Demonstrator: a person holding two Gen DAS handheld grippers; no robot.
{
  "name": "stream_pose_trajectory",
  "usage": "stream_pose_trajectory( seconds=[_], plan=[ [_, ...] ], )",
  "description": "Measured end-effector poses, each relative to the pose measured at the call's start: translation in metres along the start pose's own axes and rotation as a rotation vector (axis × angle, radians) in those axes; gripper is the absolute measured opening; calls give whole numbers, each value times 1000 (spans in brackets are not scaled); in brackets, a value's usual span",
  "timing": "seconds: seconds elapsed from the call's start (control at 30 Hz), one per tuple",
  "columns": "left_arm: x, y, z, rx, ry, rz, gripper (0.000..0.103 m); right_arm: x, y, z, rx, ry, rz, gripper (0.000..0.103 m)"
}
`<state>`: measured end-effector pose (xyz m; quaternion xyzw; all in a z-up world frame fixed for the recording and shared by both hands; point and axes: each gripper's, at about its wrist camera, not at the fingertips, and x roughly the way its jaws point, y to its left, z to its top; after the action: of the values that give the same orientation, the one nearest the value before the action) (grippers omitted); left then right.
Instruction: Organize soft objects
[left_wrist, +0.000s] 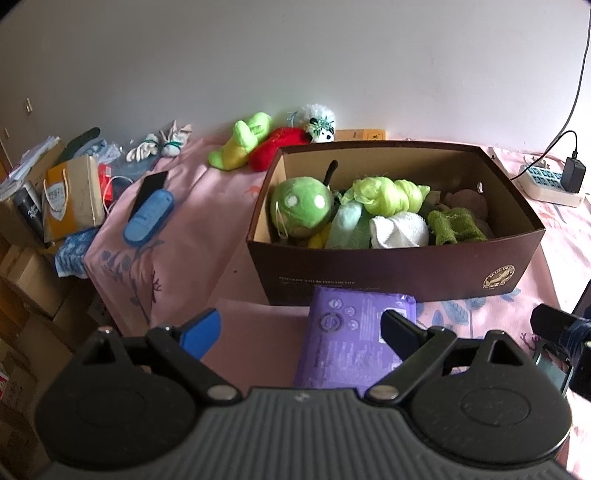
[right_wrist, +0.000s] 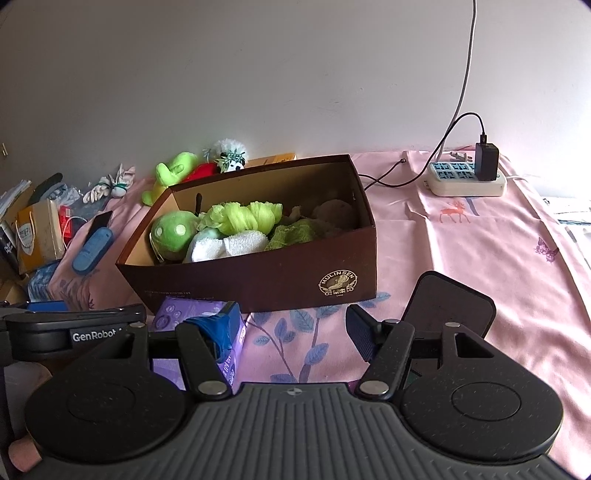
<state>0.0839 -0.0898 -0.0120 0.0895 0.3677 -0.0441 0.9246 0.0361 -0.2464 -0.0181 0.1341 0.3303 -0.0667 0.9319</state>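
Note:
A brown cardboard box (left_wrist: 406, 254) (right_wrist: 258, 280) stands on the pink bedsheet. It holds a green ball plush (left_wrist: 301, 206) (right_wrist: 171, 230), a lime cloth (left_wrist: 388, 194) (right_wrist: 240, 214), a white towel (left_wrist: 399, 229) (right_wrist: 229, 243) and a dark green towel (left_wrist: 456, 225) (right_wrist: 291, 232). Behind the box lie a lime plush (left_wrist: 240, 144) (right_wrist: 170, 173), a red plush (left_wrist: 277, 147) and a white plush (left_wrist: 319, 123) (right_wrist: 231, 155). My left gripper (left_wrist: 301, 328) is open over a purple packet (left_wrist: 351, 343) (right_wrist: 192, 314). My right gripper (right_wrist: 291, 328) is open above bare sheet.
A blue clip-shaped thing (left_wrist: 147, 218) (right_wrist: 92, 249) and a black phone (left_wrist: 149, 188) lie left of the box. White bundled gloves (left_wrist: 159, 147) sit farther back. A power strip (left_wrist: 546, 184) (right_wrist: 465, 177) with charger is at the right. A black pad (right_wrist: 450, 306) lies beside my right gripper. Bags and boxes crowd the left.

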Motion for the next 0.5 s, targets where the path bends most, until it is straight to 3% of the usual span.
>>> stream_pose_trajectory(
  seconds=[0.33,0.5],
  plan=[
    [-2,4,-18,1,-12,-46,93,2,4,-13,-20,38,-11,49],
    [-2,1,-30,15,21,-56,93,2,-2,-24,9,80,-16,49]
  ],
)
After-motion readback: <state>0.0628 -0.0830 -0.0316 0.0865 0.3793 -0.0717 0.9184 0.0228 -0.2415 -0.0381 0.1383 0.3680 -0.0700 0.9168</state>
